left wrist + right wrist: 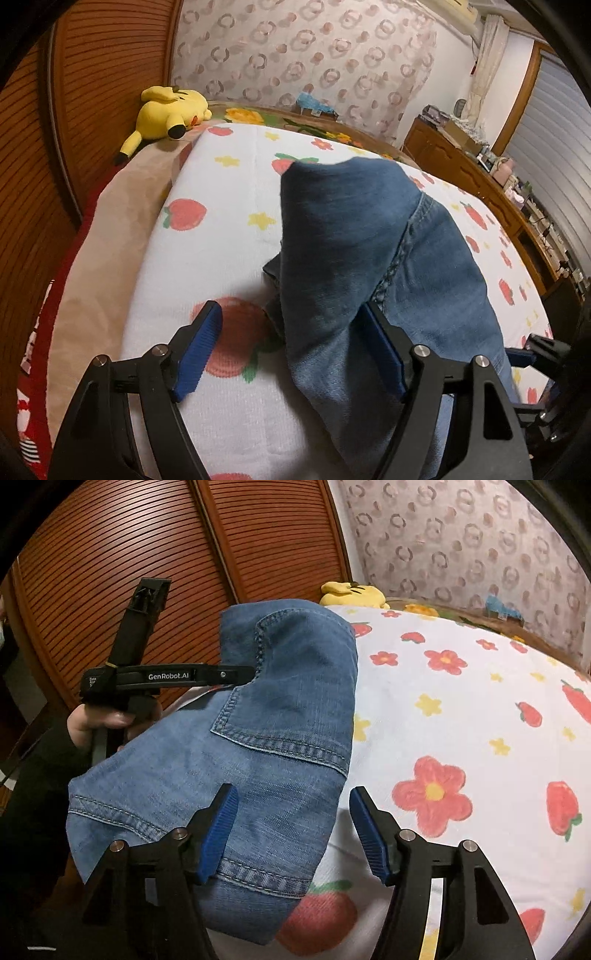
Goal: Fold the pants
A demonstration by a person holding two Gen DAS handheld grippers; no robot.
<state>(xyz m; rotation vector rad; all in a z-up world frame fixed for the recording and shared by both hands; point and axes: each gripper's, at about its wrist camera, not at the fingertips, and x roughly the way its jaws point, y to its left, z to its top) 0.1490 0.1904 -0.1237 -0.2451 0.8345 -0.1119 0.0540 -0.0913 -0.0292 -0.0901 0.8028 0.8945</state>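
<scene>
Blue denim pants (354, 236) lie folded in a stack on a bed with a white strawberry-and-flower sheet (221, 229). In the left wrist view my left gripper (291, 332) is open, its blue pads either side of the left edge of the pants, low over the sheet. In the right wrist view the pants (273, 738) show a back pocket and waistband. My right gripper (291, 823) is open over their right edge. The left gripper (173, 675) also shows there, at the far side of the pants. Neither holds cloth.
A yellow plush toy (170, 114) lies at the head of the bed. Slatted wooden doors (122, 572) stand on the left. A wooden dresser (491, 192) with clutter runs along the right. A beige blanket (107, 236) lines the bed's left edge.
</scene>
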